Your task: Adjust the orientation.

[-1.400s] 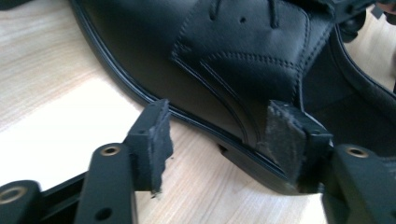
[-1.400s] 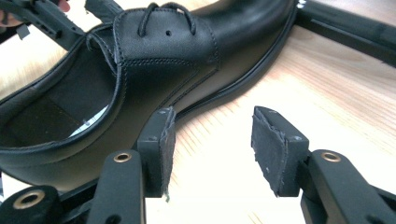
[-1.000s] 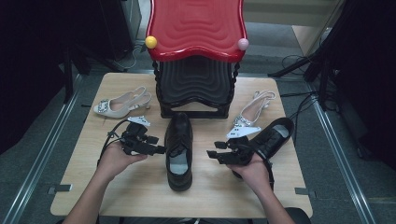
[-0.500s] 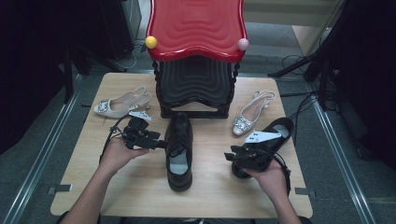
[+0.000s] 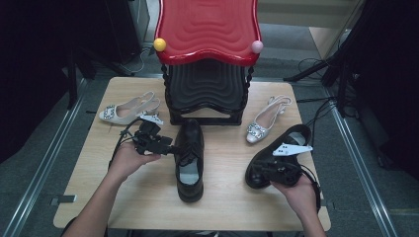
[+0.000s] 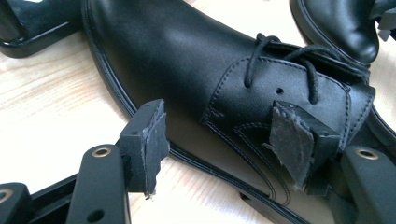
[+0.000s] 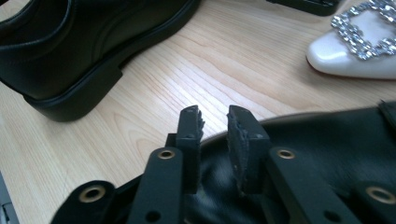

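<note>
**A:** Where do the two black shoes sit?

**B:** One black lace-up shoe (image 5: 189, 158) lies in the middle of the wooden table (image 5: 222, 197), toe toward the black stool base (image 5: 206, 96) under the red seat (image 5: 207, 27). The second black shoe (image 5: 276, 158) lies near the table's right edge, its toe angled toward the person's side.

**A:** And the left gripper?

**B:** The left gripper (image 5: 173, 147) lies level, pointing across at the laces side of the middle shoe. The left hand (image 5: 129, 159) cups it from behind, forearm coming up from the lower left. In the left gripper view its jaws stand spread, one pad (image 6: 149, 140) over the table by the sole, the other against the shoe's side panel by the laces (image 6: 280, 60).

**A:** The right one?

**B:** The right gripper (image 5: 276, 168) lies over the second shoe, with the right hand (image 5: 296, 192) below it, wrist bent inward. Its jaws have just been closing; in the right gripper view the pads (image 7: 240, 135) stand close together with a narrow gap over the shoe's dark upper (image 7: 336, 144). I cannot tell whether they pinch the rim.

**A:** Anything else around?

**B:** A pale buckled slingback (image 5: 129, 109) at the left rear, and another (image 5: 264, 121) just behind the second black shoe.
</note>
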